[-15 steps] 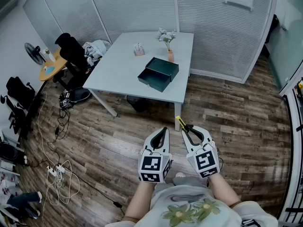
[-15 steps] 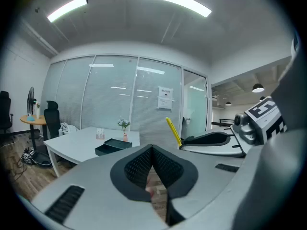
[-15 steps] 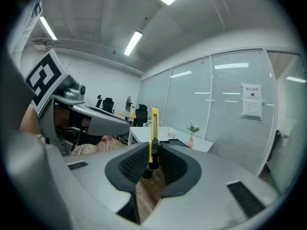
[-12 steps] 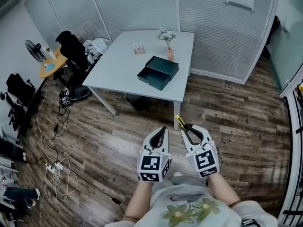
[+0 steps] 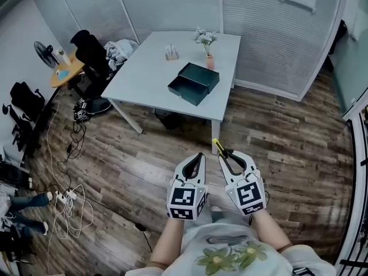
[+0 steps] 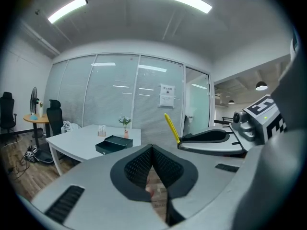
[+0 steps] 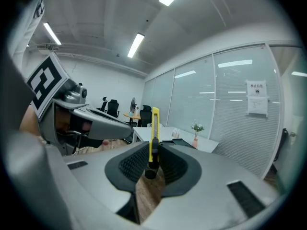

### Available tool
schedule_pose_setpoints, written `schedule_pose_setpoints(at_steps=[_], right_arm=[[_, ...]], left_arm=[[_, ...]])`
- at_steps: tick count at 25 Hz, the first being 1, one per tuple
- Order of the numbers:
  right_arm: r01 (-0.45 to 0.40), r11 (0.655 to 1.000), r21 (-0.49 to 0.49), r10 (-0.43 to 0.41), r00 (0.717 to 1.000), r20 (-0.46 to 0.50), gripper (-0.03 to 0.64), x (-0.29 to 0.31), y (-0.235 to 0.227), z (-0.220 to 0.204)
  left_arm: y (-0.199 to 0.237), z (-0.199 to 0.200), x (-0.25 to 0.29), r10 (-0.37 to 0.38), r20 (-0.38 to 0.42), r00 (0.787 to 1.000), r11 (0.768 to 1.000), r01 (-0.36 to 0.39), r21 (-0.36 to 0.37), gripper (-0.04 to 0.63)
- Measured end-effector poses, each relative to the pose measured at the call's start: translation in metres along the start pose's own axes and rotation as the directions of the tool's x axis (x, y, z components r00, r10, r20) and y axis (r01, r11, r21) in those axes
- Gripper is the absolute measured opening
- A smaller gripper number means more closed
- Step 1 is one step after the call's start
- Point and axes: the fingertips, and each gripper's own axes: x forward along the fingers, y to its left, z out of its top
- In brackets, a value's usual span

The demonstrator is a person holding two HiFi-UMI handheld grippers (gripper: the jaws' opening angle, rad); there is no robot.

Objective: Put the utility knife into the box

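Note:
A yellow utility knife (image 5: 218, 147) (image 7: 153, 135) sticks up out of my right gripper (image 5: 226, 157) (image 7: 151, 162), which is shut on it; the knife (image 6: 171, 127) also shows in the left gripper view. My left gripper (image 5: 197, 162) (image 6: 152, 169) is shut with nothing in it, just left of the right one, both held over the wooden floor. The dark green box (image 5: 194, 83) (image 6: 113, 143) lies open on the white table (image 5: 149, 76), well ahead of both grippers.
On the table stand a small vase of flowers (image 5: 208, 50) and a little holder (image 5: 171, 52). Black office chairs (image 5: 92, 53), a round wooden side table (image 5: 63, 73) and cables (image 5: 66, 197) lie to the left. Glass partition walls (image 5: 264, 33) run behind the table.
The view has shifted slightly, so the table sits a little farther right and higher. Both grippers hold the same pose, and the knife is still gripped.

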Motion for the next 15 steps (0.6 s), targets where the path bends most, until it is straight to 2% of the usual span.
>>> schedule_pose_setpoints(at_steps=[9, 15], right_arm=[[0.023, 1.000, 0.014, -0.023, 1.000, -0.008, 0.072, 0.029, -0.033, -0.001], [0.030, 0.999, 0.012, -0.029, 1.000, -0.010, 0.072, 0.069, -0.062, 0.005]], left_arm=[[0.010, 0.004, 0.046, -0.036, -0.026, 0.999, 0.999, 0.036, 0.004, 0.000], [0.034, 0.017, 0.085, -0.037, -0.021, 0.999, 0.999, 0.037, 0.007, 0.001]])
